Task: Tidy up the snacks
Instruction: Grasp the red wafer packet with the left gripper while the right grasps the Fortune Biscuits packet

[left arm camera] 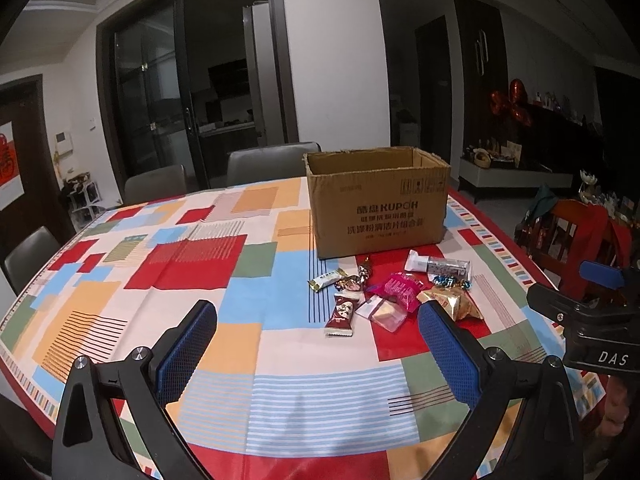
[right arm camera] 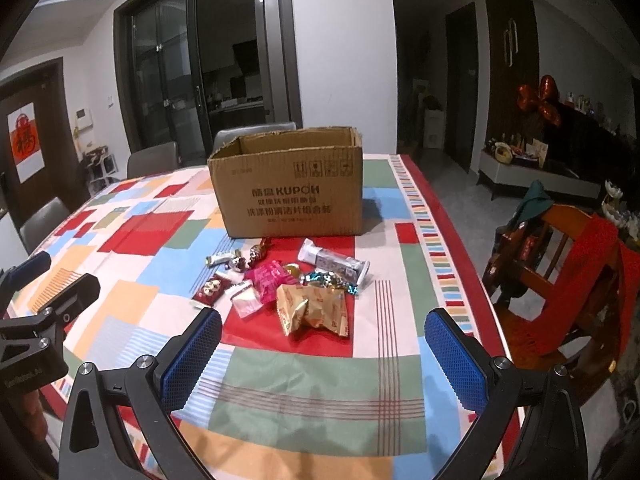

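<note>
An open brown cardboard box (left arm camera: pixel 380 204) stands on the table; it also shows in the right wrist view (right arm camera: pixel 290 192). In front of it lie several wrapped snacks: a gold packet (right arm camera: pixel 314 310), a pink packet (right arm camera: pixel 272 280), a dark red packet (left arm camera: pixel 340 314), a clear white wrapper (left arm camera: pixel 384 312), a white and grey tube pack (right arm camera: pixel 336 264) and small candies (left arm camera: pixel 356 280). My left gripper (left arm camera: pixel 316 328) is open and empty, above the table short of the snacks. My right gripper (right arm camera: pixel 324 332) is open and empty, just short of the gold packet.
The table has a colourful patchwork cloth (left arm camera: pixel 180 264). Grey chairs (left arm camera: pixel 272 160) stand behind it. A wooden chair with a red scarf (right arm camera: pixel 568 264) stands right of the table edge. The other gripper's body shows at each view's side (left arm camera: pixel 592 320).
</note>
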Available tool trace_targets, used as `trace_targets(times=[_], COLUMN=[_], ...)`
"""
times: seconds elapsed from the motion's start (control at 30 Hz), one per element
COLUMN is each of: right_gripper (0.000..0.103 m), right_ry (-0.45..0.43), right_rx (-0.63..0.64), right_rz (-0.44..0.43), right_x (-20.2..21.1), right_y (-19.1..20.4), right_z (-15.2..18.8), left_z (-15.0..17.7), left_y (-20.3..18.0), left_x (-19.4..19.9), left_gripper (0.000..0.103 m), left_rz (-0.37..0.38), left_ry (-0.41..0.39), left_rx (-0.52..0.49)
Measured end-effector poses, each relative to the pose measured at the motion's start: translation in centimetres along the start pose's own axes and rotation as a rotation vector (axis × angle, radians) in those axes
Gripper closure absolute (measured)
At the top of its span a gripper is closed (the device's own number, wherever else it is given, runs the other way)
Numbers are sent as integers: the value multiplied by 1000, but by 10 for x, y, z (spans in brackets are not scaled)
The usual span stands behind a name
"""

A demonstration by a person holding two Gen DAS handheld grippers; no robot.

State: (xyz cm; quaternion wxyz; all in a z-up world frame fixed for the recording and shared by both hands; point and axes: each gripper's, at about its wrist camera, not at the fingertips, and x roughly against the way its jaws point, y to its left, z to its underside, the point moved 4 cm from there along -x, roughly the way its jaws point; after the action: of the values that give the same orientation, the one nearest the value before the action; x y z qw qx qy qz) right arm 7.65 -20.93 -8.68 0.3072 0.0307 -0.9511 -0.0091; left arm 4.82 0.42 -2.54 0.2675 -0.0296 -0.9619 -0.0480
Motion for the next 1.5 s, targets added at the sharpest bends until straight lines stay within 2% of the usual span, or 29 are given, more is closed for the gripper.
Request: trace_targets(times=[0.37, 0.57, 0.7, 0.97, 1.3, 1.43, 1.5], right_gripper=[1, 7, 17, 18, 27, 27, 28], right_ry=[81, 141, 194, 261, 328, 336, 335], right_rx=[-20, -39, -47, -57, -58, -56, -49], right_rz=[-24, -37, -51, -78, -91, -95, -95], right_x=[-51, -82, -102, -132, -160, -166, -168], right_y=[-2, -5, -7, -4, -3, -1, 0], right_z=[1, 4, 8, 15, 22, 23, 23], left_z=[3, 5, 8, 21, 28, 30, 32], left_y=[-2, -7, -10, -12, -14, -16, -16], left_x=[-51, -81, -101, -136, -174, -189, -193], left_gripper=[20, 27, 33, 42, 52, 65, 65], left_rz=[20, 38, 50, 89, 150, 171, 187], left_ry=[95, 145, 185, 277, 347, 386, 406], left_rx=[-5, -23, -34, -24, 14, 32, 47])
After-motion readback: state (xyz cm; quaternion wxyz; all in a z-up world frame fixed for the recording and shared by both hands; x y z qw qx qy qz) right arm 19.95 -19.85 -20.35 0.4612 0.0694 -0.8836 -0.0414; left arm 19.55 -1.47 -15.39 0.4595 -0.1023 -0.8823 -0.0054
